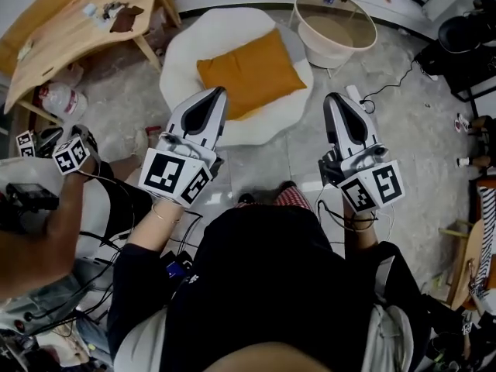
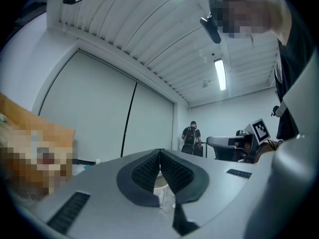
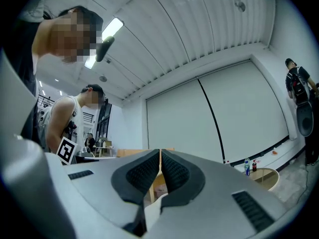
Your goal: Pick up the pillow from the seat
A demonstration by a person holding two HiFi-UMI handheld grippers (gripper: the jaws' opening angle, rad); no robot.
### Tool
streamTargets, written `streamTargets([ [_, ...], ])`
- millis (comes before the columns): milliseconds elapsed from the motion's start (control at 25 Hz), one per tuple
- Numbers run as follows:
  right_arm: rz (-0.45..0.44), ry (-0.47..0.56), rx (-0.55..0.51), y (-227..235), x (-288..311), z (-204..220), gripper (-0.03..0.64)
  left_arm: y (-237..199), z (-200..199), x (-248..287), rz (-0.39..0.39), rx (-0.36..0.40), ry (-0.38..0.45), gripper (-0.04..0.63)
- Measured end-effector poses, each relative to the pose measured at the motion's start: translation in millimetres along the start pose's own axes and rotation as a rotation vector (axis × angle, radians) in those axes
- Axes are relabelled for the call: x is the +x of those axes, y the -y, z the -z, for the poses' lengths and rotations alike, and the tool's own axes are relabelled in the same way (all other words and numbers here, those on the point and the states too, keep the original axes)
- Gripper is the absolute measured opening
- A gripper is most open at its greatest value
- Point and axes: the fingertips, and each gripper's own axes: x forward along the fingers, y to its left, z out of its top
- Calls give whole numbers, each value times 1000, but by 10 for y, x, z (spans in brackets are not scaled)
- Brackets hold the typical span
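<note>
Though both closed, left tool (image 1: 220, 91), right tool (image 1: 333, 97), one pillow (image 1: 252, 72), one seat (image 1: 188, 49).

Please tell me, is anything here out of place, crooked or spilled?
Nothing looks spilled or broken. The orange pillow lies turned at a slant on the white seat, not square to it. What looks like a clear plastic bottle lies on its side on the floor beside the wooden table.

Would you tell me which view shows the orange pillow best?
The head view: the pillow lies in full sight on the white seat. Neither gripper view shows it; both look out level across the room.
</note>
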Motion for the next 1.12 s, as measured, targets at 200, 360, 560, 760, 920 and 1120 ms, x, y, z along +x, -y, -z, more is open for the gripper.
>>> streamTargets([
  [200, -9, -16, 13, 116, 151, 41, 23, -136, 27, 60, -38, -8, -3, 9],
  [360, -58, -18, 18, 216, 370, 80, 23, -299, 32, 119, -93, 1, 0, 9],
  [560, -123, -17, -5, 384, 639, 96, 23, -446, 47, 286, -151, 10, -2, 9],
  [760, -166, -36, 10, 663, 912, 190, 23, -590, 62, 524, -200, 20, -5, 9],
  [920, -186, -39, 20, 928, 1119, 220, 23, -696, 85, 775, -224, 19, -8, 9],
  [1120, -197, -38, 16, 1296, 1324, 255, 23, -783, 132, 1163, -235, 26, -17, 9],
])
